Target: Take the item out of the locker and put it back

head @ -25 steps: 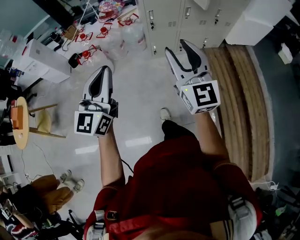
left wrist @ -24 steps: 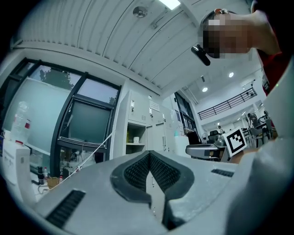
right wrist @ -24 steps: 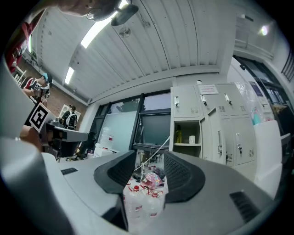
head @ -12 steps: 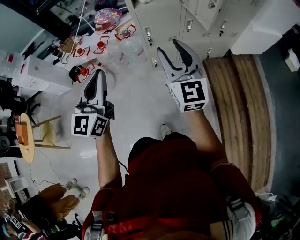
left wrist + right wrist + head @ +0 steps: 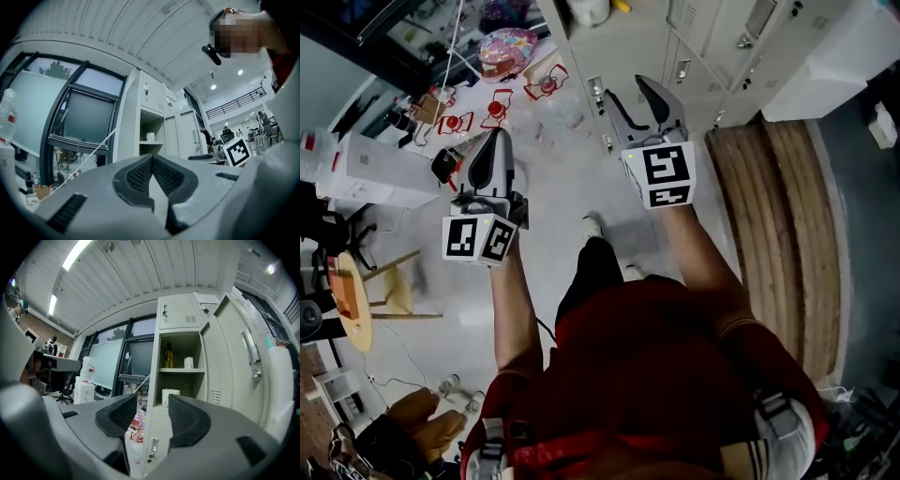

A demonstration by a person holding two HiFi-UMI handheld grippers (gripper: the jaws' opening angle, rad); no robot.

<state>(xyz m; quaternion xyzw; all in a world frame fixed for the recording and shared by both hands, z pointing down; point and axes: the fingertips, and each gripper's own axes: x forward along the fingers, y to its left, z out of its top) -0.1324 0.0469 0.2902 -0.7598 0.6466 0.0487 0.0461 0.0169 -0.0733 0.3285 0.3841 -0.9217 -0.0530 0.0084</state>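
Left claw (image 5: 152, 159), jaws closed together, nothing between them; beyond, an open locker (image 5: 151, 123) compartment with a white roll (image 5: 150, 137) on its shelf; window (image 5: 84, 117) at left

The head view is dim and cool, the pale floor (image 5: 553, 178) its brightest part. Both gripper views bulge fisheye-style with black corners. 2 ceiling strip lights (image 5: 77, 255) glare white in the right one; the left tool (image 5: 152, 157) and right tool (image 5: 153, 399) look soft close up.

red short-sleeve shirt (image 5: 656, 375) | dark trousers (image 5: 589, 274) | white shoe (image 5: 592, 223) | left gripper (image 5: 498, 134), right gripper (image 5: 625, 89): both pale grey, black-white marker cubes (image 5: 666, 175)
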